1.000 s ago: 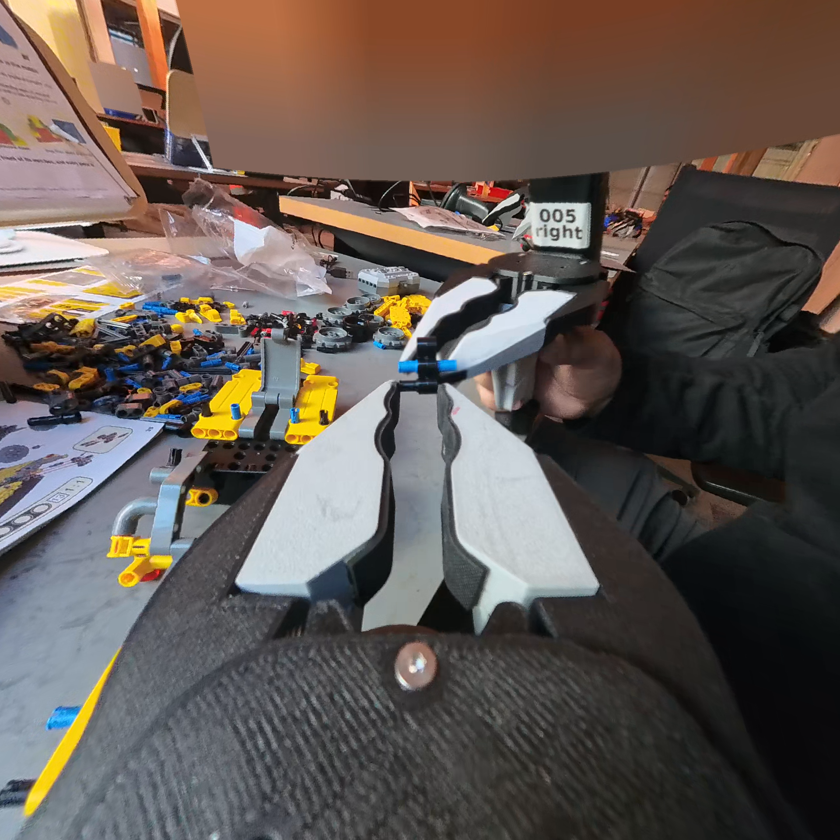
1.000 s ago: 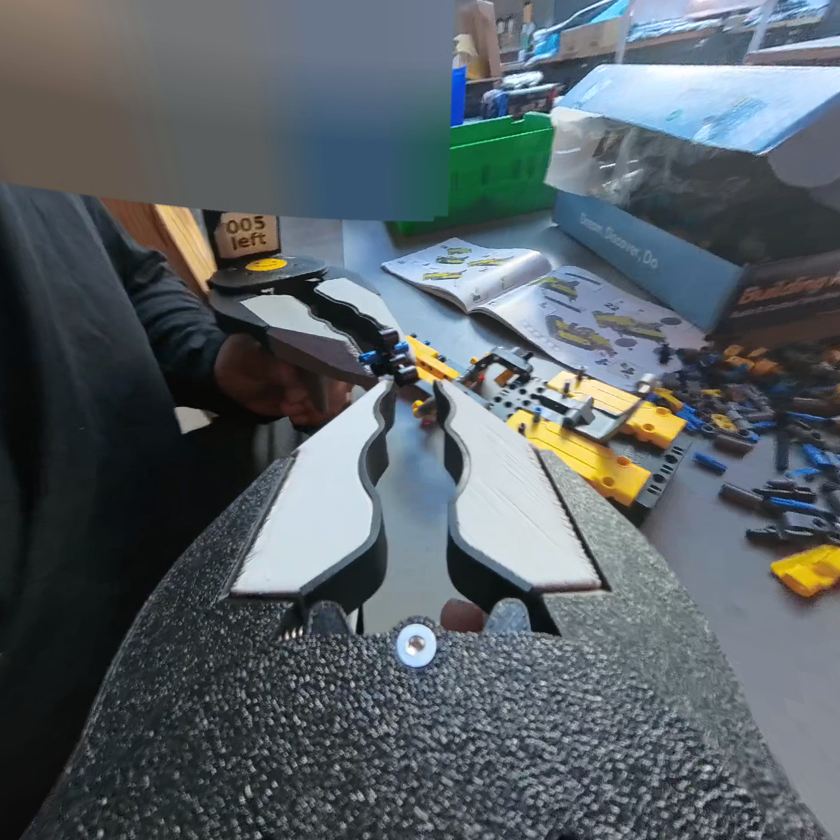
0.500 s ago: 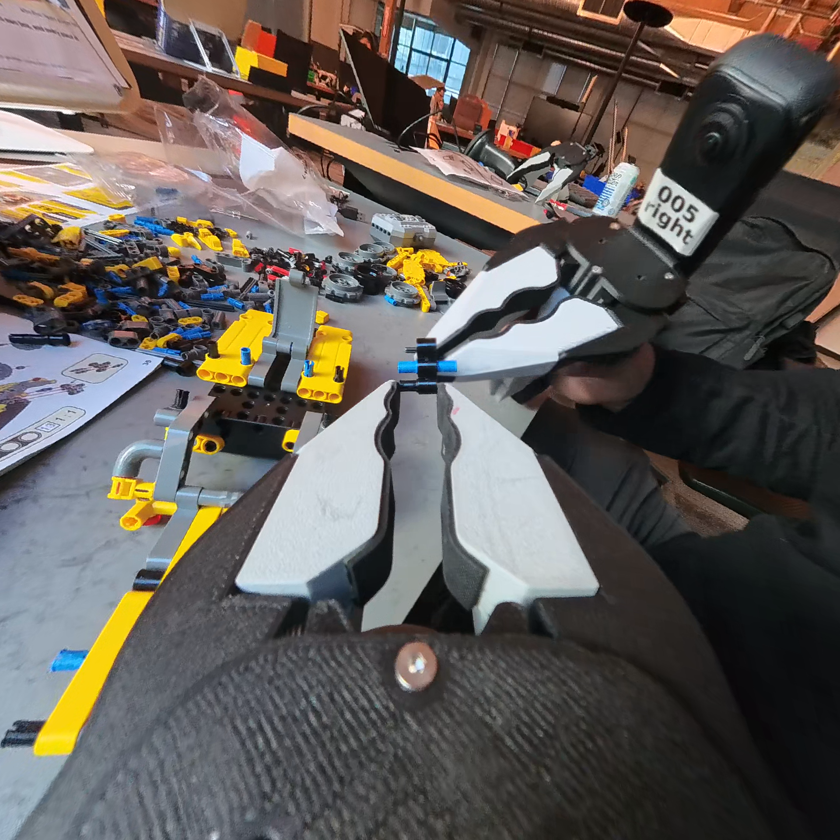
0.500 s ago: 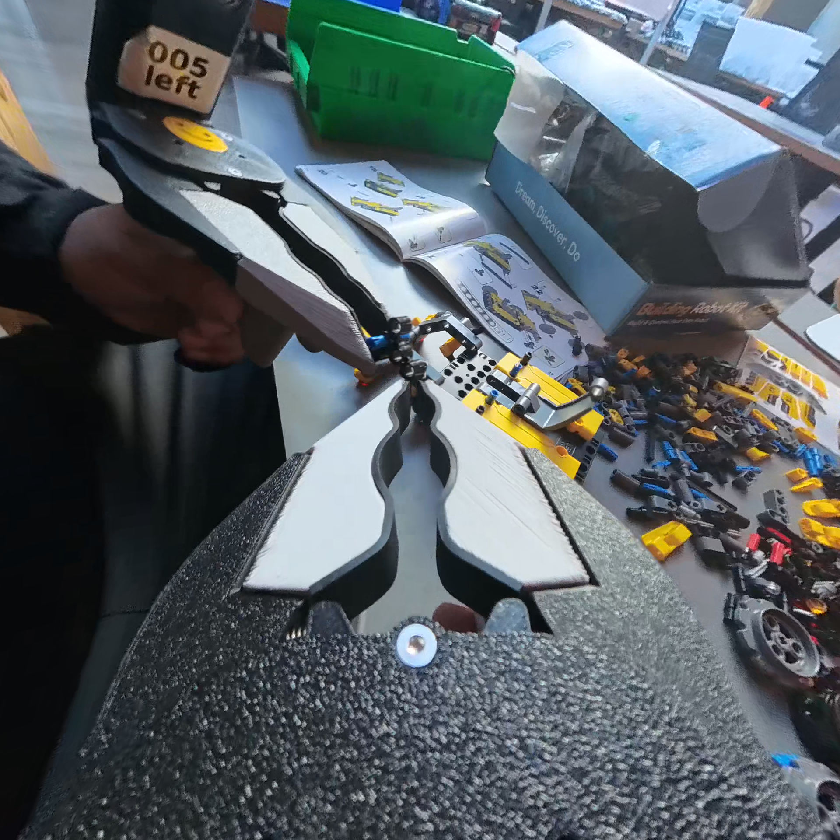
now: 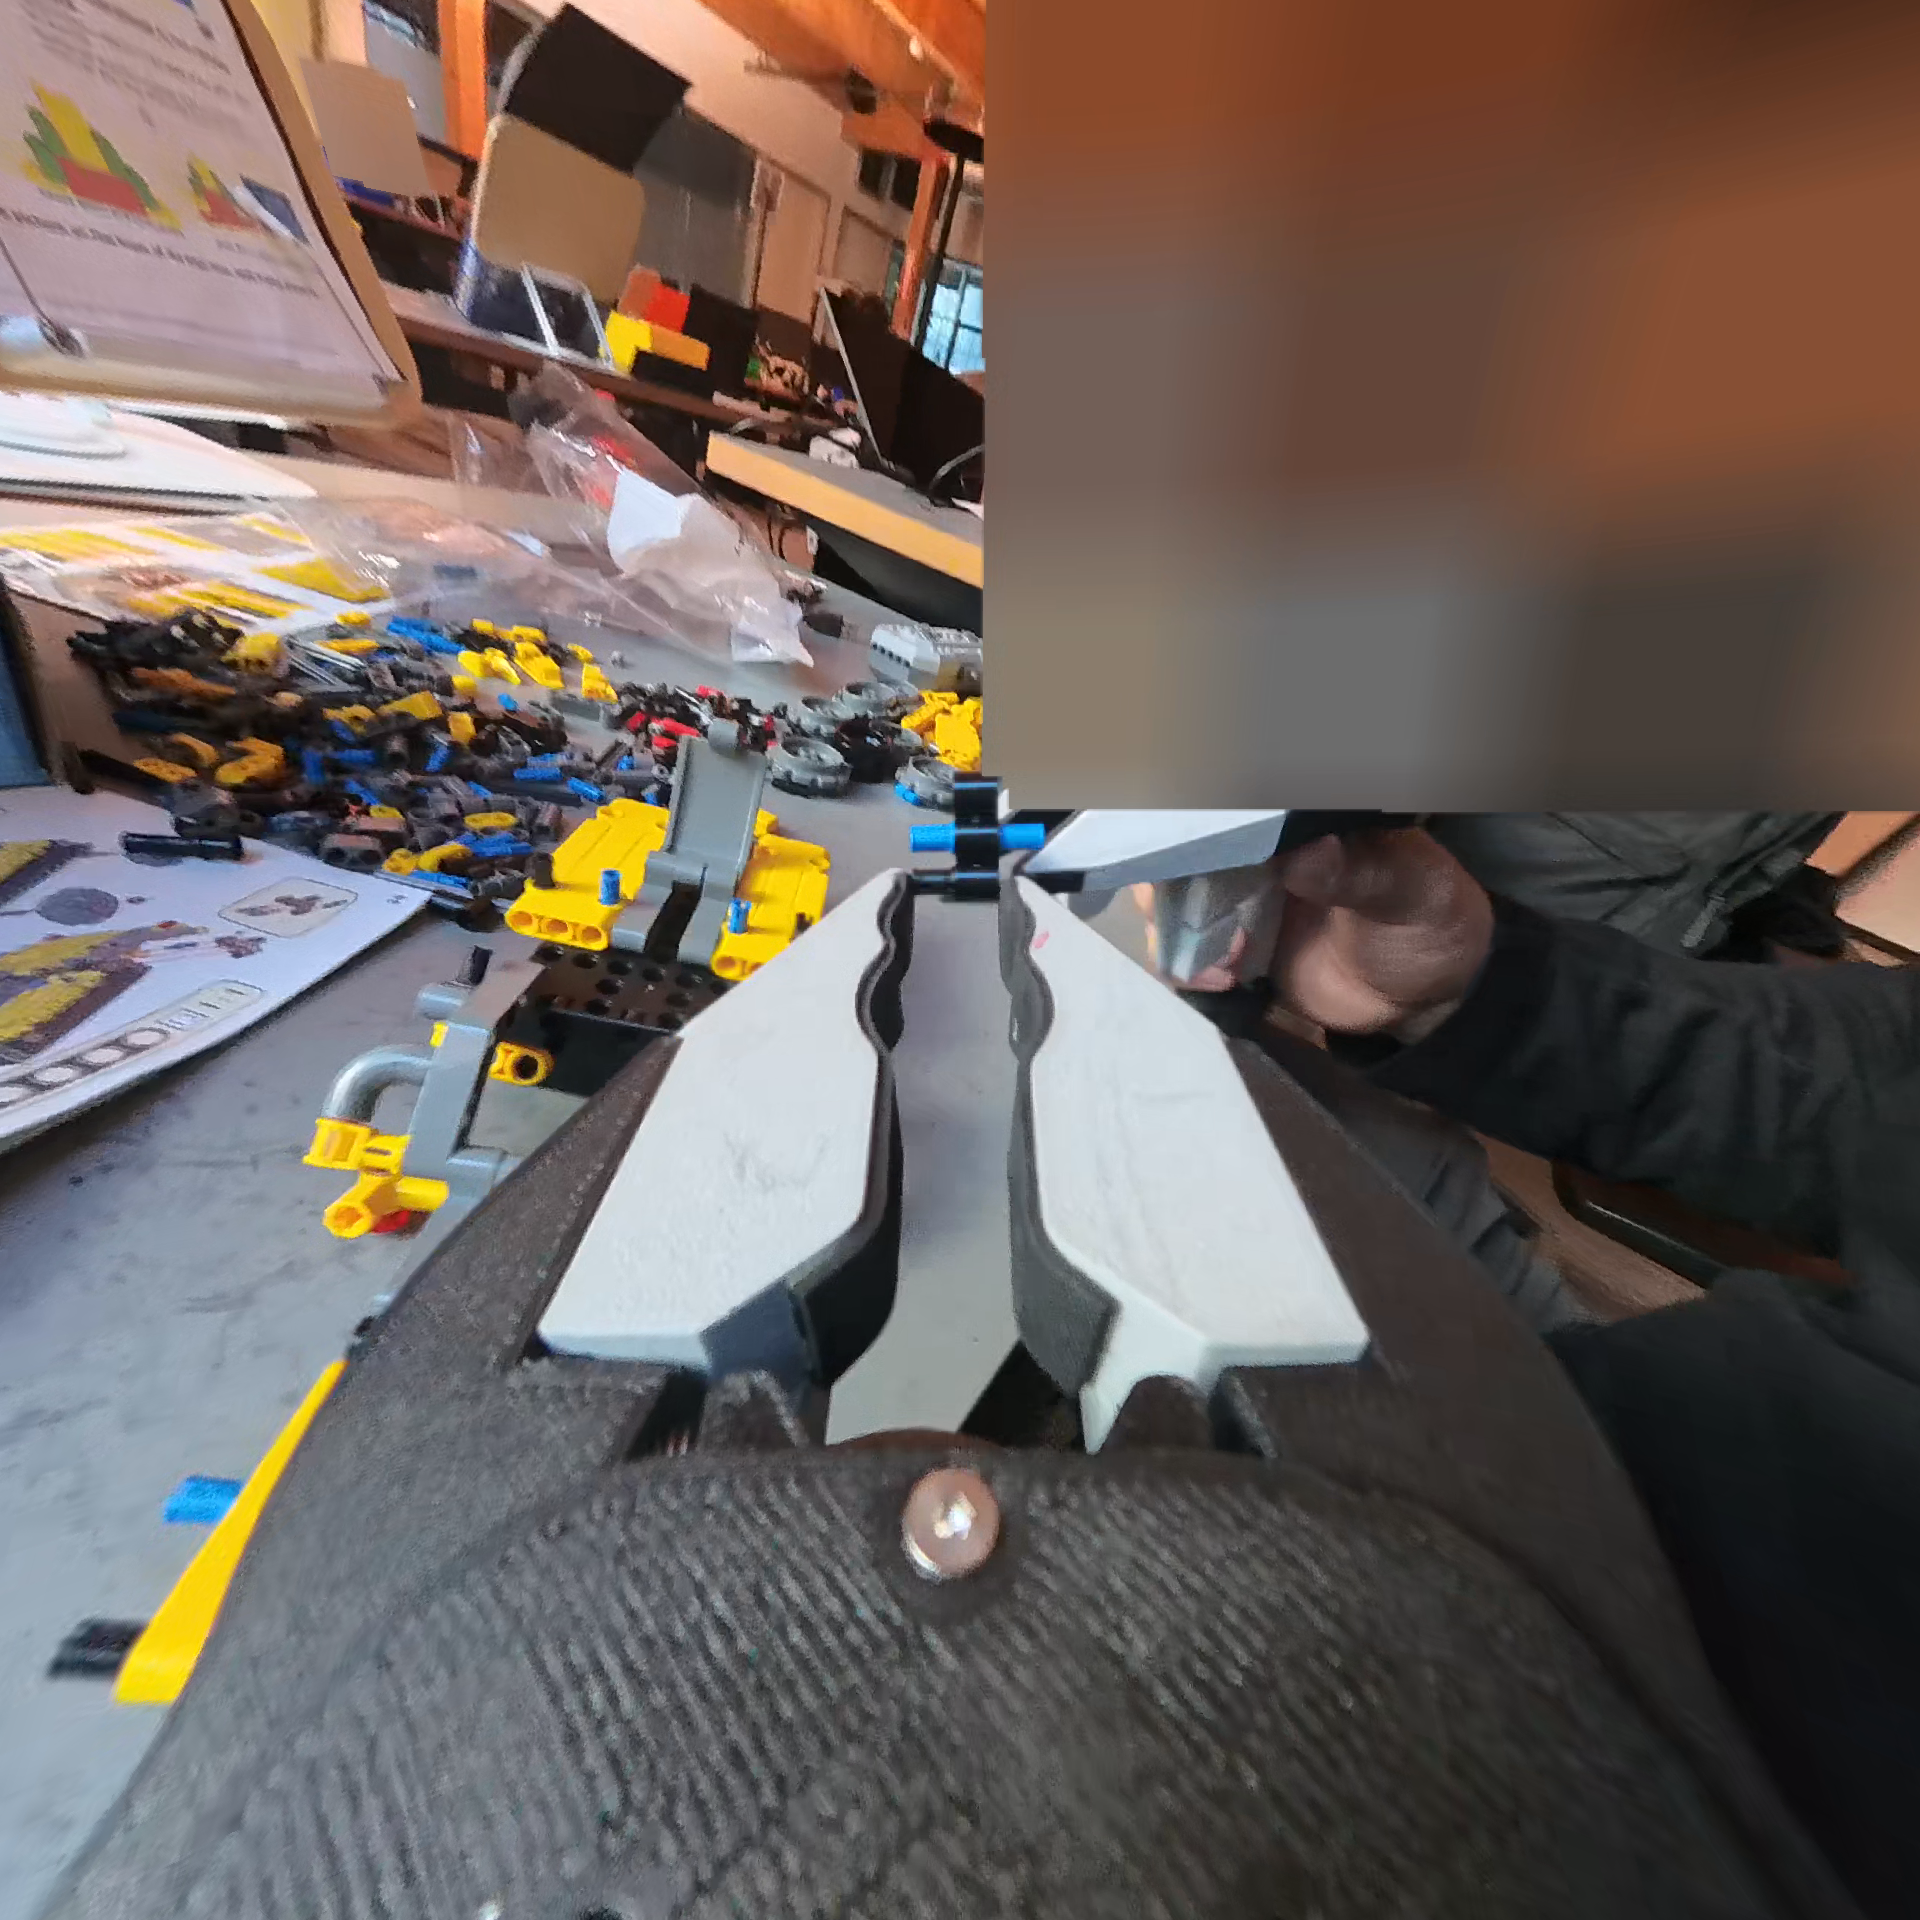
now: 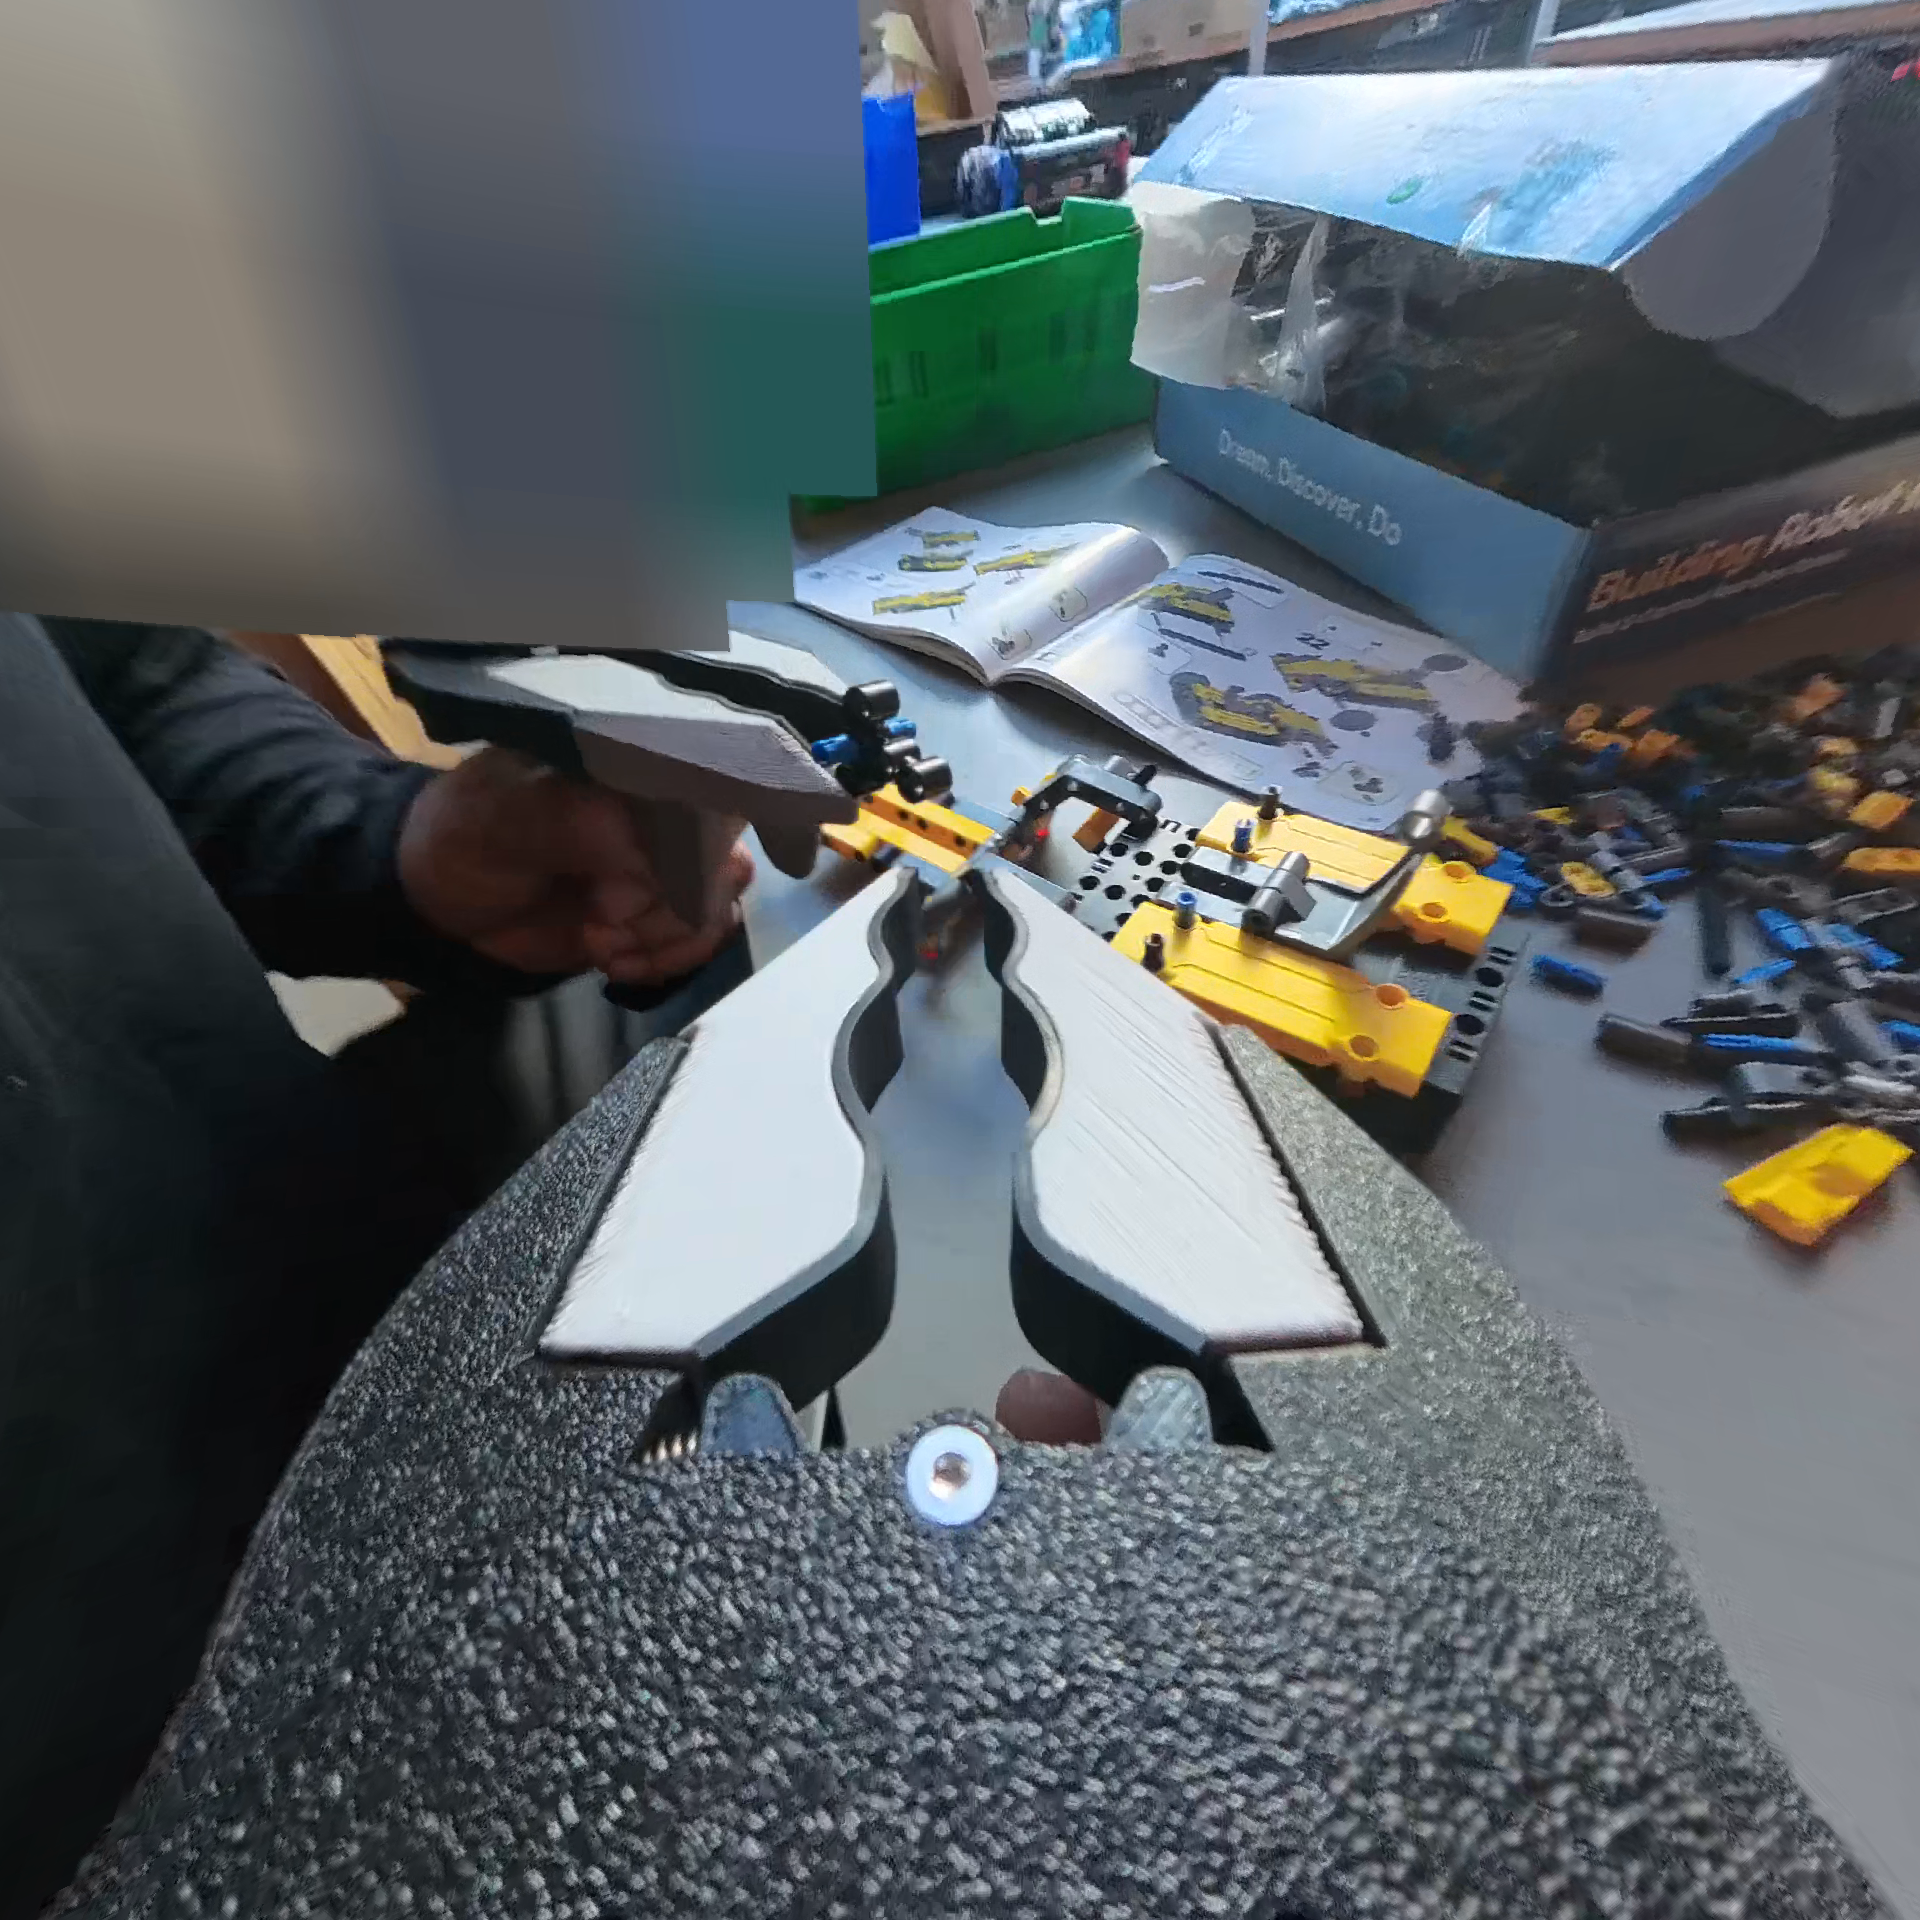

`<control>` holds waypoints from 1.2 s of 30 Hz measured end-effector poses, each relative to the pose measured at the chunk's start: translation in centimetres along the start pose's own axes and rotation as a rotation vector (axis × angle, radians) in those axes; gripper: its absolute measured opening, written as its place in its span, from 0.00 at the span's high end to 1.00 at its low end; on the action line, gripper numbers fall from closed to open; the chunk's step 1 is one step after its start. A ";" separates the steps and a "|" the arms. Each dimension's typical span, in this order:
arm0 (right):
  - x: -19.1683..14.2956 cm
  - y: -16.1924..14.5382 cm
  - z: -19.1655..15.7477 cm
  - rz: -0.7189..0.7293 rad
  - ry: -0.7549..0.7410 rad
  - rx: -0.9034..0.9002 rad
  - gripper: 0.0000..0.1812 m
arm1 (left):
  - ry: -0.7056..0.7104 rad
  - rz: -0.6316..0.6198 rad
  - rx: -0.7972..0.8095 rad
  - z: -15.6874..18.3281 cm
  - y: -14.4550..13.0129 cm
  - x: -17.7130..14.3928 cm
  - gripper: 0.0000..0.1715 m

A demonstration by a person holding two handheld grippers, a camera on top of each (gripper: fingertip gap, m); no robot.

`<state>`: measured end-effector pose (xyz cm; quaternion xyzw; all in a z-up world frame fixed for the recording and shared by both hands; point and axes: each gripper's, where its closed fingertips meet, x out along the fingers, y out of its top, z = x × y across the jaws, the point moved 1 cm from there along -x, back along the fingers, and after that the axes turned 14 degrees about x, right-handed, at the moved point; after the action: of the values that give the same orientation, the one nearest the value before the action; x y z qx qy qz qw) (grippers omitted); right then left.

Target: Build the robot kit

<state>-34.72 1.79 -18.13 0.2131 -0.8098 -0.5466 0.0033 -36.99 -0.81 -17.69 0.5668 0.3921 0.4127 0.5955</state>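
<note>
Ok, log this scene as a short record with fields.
left hand-held gripper: shut on black connector with blue pin, held in the air
right hand-held gripper: tips narrowly apart, nothing seen between them, close to the connector
nearby: yellow and black assembly
around: loose parts pile, open booklet, blue box
</note>
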 end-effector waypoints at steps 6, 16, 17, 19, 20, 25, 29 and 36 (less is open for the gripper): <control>0.3 0.5 -0.9 0.000 0.178 0.284 0.90 | 0.043 0.055 0.078 -0.1 1.0 -0.4 0.92; 0.9 0.1 0.0 -0.017 0.073 0.208 0.88 | 0.078 0.016 -0.040 -1.3 0.3 -0.5 0.93; 1.0 0.0 -0.1 -0.025 0.054 0.173 0.88 | 0.077 0.011 -0.045 -1.4 0.3 -0.5 0.92; 1.0 0.0 -0.3 -0.038 0.040 0.160 0.88 | 0.091 -0.011 -0.030 -1.6 0.0 -0.4 0.93; 1.0 0.2 -0.5 -0.036 0.049 0.181 0.87 | 0.099 -0.035 -0.006 -1.5 -0.3 -0.4 0.93; 1.5 0.8 -0.5 -0.015 -0.031 0.241 0.80 | 0.174 -0.140 0.252 -0.9 -0.4 -0.1 0.93; 2.0 0.8 -0.8 -0.006 -0.061 0.212 0.84 | 0.205 -0.158 0.325 -0.8 -0.2 -0.2 0.93; 2.0 0.9 -1.1 0.002 0.040 0.327 0.86 | 0.263 -0.198 0.525 -0.4 0.1 -0.3 0.93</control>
<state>-36.60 0.35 -17.35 0.2208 -0.8880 -0.4031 -0.0151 -37.47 -0.93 -17.62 0.6021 0.6123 0.3070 0.4103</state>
